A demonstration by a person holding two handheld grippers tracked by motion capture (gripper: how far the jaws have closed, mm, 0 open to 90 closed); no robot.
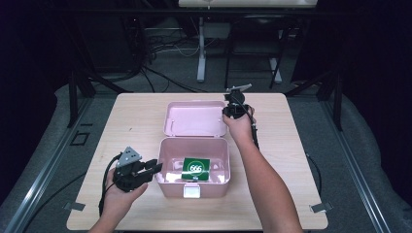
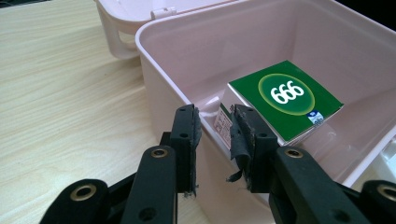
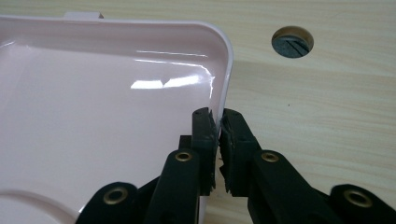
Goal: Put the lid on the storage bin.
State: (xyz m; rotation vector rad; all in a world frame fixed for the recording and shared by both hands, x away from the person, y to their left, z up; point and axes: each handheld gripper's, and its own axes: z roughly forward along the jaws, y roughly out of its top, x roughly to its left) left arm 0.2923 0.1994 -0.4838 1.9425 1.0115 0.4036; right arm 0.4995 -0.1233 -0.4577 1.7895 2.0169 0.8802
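Note:
A pink box (image 1: 167, 160) stands open on the wooden table, its lid (image 1: 194, 119) laid back flat behind it. Inside lies a green carton (image 1: 196, 168) printed with a white 666. My left gripper (image 1: 158, 167) comes in from the left and is shut on the box's left wall. In the left gripper view the jaws (image 2: 215, 114) straddle that wall (image 2: 187, 60), with the carton (image 2: 289, 98) just beyond. My right gripper (image 1: 228, 112) is shut on the lid's right edge. The right gripper view has its pads (image 3: 217, 119) pinching the lid's rim (image 3: 223, 70) near a rounded corner.
A white latch (image 1: 192, 191) sits on the box's front wall. A round cable hole (image 3: 292, 41) is cut into the tabletop beyond the lid's corner. Bare wood (image 1: 301, 160) lies to the right of the box. Stands and cables crowd the floor past the far edge.

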